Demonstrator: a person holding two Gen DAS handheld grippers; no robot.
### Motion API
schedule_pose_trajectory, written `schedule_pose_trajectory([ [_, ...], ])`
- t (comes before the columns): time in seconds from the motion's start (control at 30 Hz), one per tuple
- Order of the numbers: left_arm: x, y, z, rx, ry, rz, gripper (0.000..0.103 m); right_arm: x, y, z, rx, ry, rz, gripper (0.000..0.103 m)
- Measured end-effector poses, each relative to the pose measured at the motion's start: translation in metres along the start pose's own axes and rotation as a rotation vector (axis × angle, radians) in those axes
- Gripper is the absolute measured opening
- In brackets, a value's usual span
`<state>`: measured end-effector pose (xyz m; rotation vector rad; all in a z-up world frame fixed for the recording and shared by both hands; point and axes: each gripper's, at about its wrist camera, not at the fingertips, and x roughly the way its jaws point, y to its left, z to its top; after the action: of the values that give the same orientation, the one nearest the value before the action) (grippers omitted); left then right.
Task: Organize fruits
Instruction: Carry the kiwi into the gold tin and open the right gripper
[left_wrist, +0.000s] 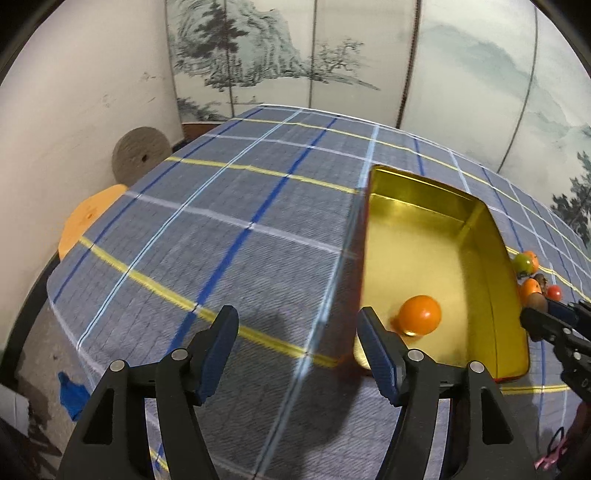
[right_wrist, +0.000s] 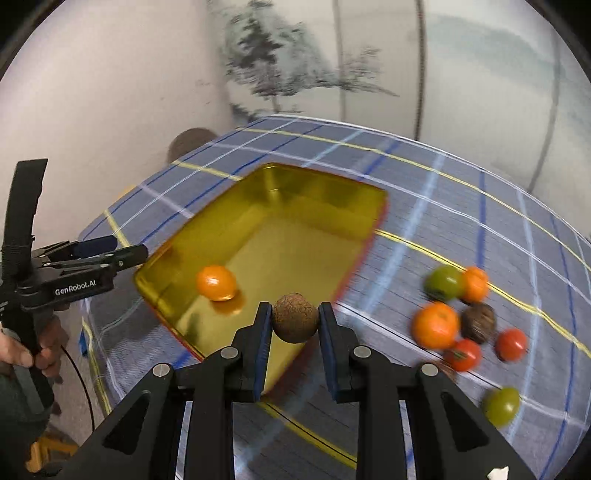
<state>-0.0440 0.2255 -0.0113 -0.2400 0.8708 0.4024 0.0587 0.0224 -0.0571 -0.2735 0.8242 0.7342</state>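
Right tool (right_wrist: 294, 321): fingers clamped on a round brown fruit (right_wrist: 294, 322) with a rough skin, held clear of the bench, above the near rim of the tin (right_wrist: 334, 206).

Left tool (left_wrist: 297, 325): fingers apart, nothing between them, over bare cloth (left_wrist: 221, 206) just beside the tin's long left wall. In the right wrist view this tool shows at far left, gripped by a hand (right_wrist: 22, 350), its tips close to the tin's left corner.

Tin: gold inside, red outside, open-topped, rectangular, sitting on the checked cloth that covers the bench. One orange fruit (left_wrist: 421, 314) lies inside on the floor of the tin, toward the near end; the rest of the floor is bare.

Loose fruit on the cloth, right of the tin and apart from it: a green one (right_wrist: 502, 406) nearest, on its own; then a bunch of two red (right_wrist: 463, 355), an orange (right_wrist: 436, 325) and a dark brown one (right_wrist: 478, 323); behind them a green (right_wrist: 443, 282) and an orange (right_wrist: 474, 284), touching. Right wrist view is motion-blurred, so finer detail of the fruit cannot be told.

Far: past the bench's left edge a round orange seat (left_wrist: 92, 218) and a grey disc (left_wrist: 142, 155) against the white wall. Behind the far edge, a folding screen (left_wrist: 295, 55) painted with pines and hills.
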Motion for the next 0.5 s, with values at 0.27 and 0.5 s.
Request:
schedule_pose_trajectory([
  [0.27,0.003,0.016,-0.006,-0.032,0.027,0.028,0.068,0.034,0.029,0.007,-0.065,0.067,0.027,0.023],
  [0.5,0.007,0.021,-0.011,-0.039,0.047,0.032,0.068,0.052,0.037,0.008,-0.079,0.112,0.011,0.023],
])
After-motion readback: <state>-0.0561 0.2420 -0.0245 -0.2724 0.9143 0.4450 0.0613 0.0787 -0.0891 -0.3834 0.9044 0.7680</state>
